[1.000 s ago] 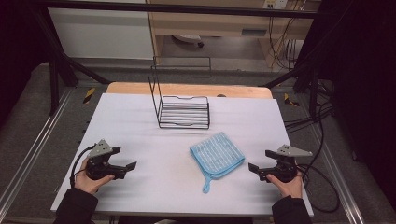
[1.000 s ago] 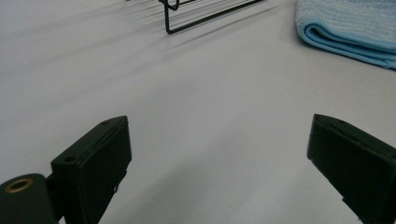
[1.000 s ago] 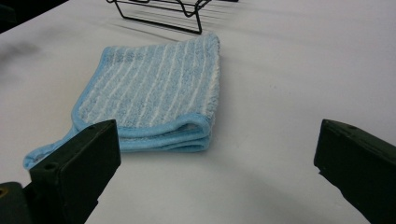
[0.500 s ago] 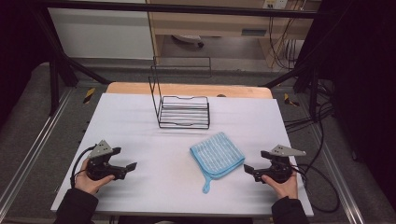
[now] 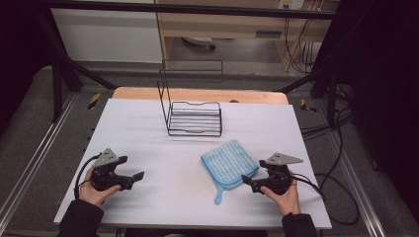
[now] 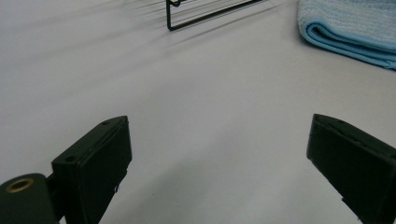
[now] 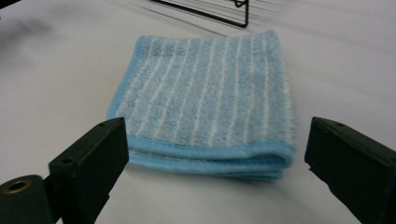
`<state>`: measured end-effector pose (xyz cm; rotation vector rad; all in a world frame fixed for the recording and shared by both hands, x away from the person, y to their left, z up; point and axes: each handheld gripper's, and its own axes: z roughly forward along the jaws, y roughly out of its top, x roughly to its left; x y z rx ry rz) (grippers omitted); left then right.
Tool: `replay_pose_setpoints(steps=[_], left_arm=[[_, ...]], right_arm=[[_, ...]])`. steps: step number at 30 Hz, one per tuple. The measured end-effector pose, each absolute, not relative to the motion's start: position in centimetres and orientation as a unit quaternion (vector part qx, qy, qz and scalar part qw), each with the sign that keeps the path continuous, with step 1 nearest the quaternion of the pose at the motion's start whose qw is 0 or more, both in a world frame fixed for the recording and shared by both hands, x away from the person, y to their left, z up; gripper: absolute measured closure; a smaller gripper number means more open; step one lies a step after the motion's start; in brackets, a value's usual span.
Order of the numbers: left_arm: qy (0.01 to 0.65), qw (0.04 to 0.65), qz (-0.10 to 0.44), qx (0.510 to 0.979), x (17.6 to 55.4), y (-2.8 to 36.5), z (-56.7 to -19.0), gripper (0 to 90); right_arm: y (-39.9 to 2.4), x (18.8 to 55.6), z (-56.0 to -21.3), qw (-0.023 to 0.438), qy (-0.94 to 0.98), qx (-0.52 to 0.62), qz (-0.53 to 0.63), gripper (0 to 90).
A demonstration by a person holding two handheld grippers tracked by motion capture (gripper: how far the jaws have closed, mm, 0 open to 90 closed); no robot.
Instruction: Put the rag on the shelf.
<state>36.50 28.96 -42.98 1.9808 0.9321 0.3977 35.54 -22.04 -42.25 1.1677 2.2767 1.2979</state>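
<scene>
Facing the folded cloth (image 7: 205,98) head-on, the right gripper (image 5: 248,181) is sitting low over the table (image 5: 148,128) with its jaws spread wide and nothing between them; they have just been closing a little. Seen along those jaws, the cloth's near folded edge is lying just ahead of the tips, spanning most of the gap and not touching either jaw. From above, the right gripper's tips are pointing at the cloth's near corner, close beside it, and a small loop (image 5: 217,199) of the cloth is trailing on the table just beside the tips. The person's right hand (image 5: 282,193) is wrapping the gripper from behind.

Well apart from it, the left gripper (image 5: 138,176) is resting in the left hand (image 5: 94,190), jaws likewise standing wide with bare table between them. The cloth is lying ahead of this gripper and off to its right, well clear of the tips.

Farther ahead of both grippers, beyond the cloth, a black wire rack (image 5: 192,116) is standing on the table.
</scene>
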Motion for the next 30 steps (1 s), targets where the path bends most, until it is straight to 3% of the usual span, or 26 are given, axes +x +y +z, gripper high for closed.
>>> replay_pose_setpoints(steps=[6, 19, 30], left_arm=[[0.377, 0.443, 0.160, 0.797, 36.5, 28.8, -43.0, 6.7], [0.386, 0.443, 0.162, 0.793, 36.6, 29.2, -43.0, 8.5], [0.387, 0.441, 0.162, 0.793, 36.6, 29.1, -43.1, 9.0]], right_arm=[[-19.9, 35.6, -42.0, 0.139, 0.798, 0.390, 0.438, 11.5], [-13.7, 36.8, -42.3, 0.118, 0.835, 0.347, 0.410, 36.8], [-10.4, 38.4, -44.0, 0.128, 0.857, 0.338, 0.368, 51.3]])
